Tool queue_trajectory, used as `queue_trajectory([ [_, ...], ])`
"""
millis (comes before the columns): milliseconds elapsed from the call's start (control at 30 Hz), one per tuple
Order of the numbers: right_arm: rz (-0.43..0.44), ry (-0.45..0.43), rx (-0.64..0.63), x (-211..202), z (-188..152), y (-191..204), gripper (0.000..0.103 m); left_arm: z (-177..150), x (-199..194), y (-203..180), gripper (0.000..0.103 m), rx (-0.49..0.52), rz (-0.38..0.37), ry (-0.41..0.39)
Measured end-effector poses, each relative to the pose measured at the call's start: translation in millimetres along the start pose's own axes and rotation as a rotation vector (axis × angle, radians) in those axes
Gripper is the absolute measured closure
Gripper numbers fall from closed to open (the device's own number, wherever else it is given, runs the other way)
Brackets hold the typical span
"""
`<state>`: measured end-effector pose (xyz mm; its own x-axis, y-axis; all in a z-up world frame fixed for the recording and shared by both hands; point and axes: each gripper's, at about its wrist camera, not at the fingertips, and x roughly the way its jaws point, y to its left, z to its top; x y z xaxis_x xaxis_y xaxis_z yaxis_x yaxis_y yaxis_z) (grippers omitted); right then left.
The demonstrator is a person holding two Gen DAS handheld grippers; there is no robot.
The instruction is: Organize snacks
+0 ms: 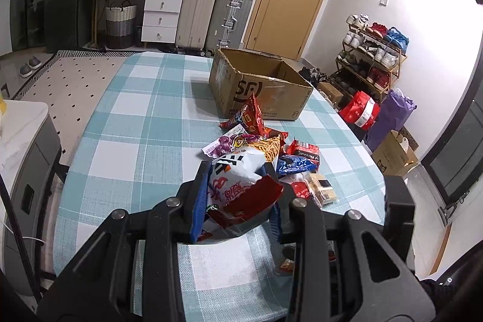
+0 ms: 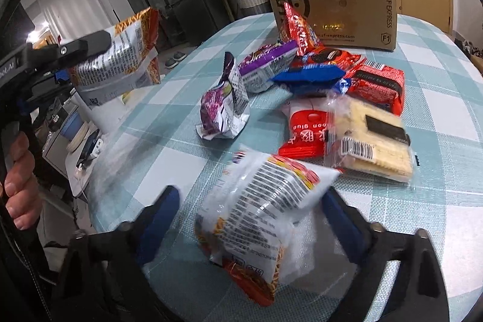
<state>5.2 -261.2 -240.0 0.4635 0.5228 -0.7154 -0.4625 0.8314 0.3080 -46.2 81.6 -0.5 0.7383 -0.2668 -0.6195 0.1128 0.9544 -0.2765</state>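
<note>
Jaws of the left gripper (image 1: 238, 192) clamped on a white-and-red snack bag (image 1: 238, 186), held clear above the table (image 1: 135, 125), likely for carrying. Jaws of the right gripper (image 2: 250, 219) spread apart around a noodle packet (image 2: 256, 210), blurred, grip not made. Just ahead of both, the loose snack pile (image 2: 317, 86). Beyond that, the open cardboard box (image 1: 259, 83), mouth unobstructed. Bare checked cloth to the left; table edge close on the right.
</note>
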Motion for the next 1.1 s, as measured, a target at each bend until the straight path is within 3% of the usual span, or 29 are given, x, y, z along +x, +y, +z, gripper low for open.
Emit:
queue_trajectory([
  [167, -0.008, -0.001, -0.046, 3.6, -2.7, 2.8, 0.041, -0.7, 4.4, -1.1, 0.072, 0.0, 0.001, 0.01],
  [267, 0.01, -0.004, -0.045, 3.3, -2.7, 1.1, 0.044, -1.1, 8.3, -3.4, 0.072, 0.004, 0.002, 0.019],
  [1100, 0.078, -0.186, -0.043, -62.0, 20.2, -0.1, 0.045, 10.2, 27.1, -12.7, 0.072, 0.005, -0.002, 0.032],
])
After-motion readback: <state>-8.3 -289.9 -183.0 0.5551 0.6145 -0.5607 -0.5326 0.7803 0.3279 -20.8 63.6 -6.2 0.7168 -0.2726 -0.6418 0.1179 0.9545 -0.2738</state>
